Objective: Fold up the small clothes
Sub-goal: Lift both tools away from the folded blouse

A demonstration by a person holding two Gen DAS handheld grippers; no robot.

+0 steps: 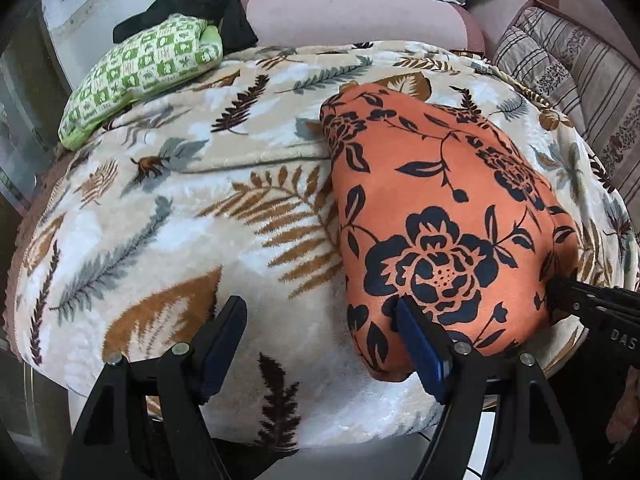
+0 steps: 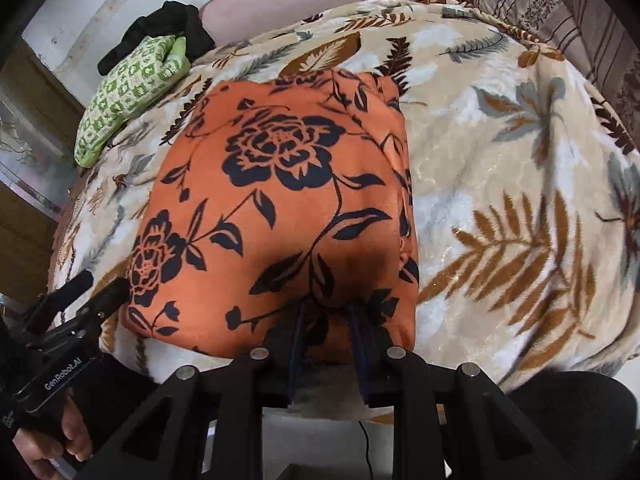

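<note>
An orange garment [image 1: 436, 216] with a black flower print lies folded on the leaf-patterned blanket [image 1: 160, 208]; it fills the middle of the right wrist view [image 2: 280, 208]. My left gripper [image 1: 320, 312] is open at the garment's near left corner, its right finger [image 1: 420, 344] touching the cloth edge, its left finger over bare blanket. It also shows at the left of the right wrist view [image 2: 96, 288]. My right gripper [image 2: 326, 316] is nearly closed, its jaws pinching the garment's near edge. It shows at the right of the left wrist view [image 1: 560, 292].
A folded green-and-white checked garment [image 1: 140, 76] lies at the blanket's far left with a black cloth [image 1: 200, 4] behind it. A pink cushion [image 1: 352, 16] and striped cushions [image 1: 572, 64] line the back. The blanket [image 2: 500, 160] spreads bare to the right.
</note>
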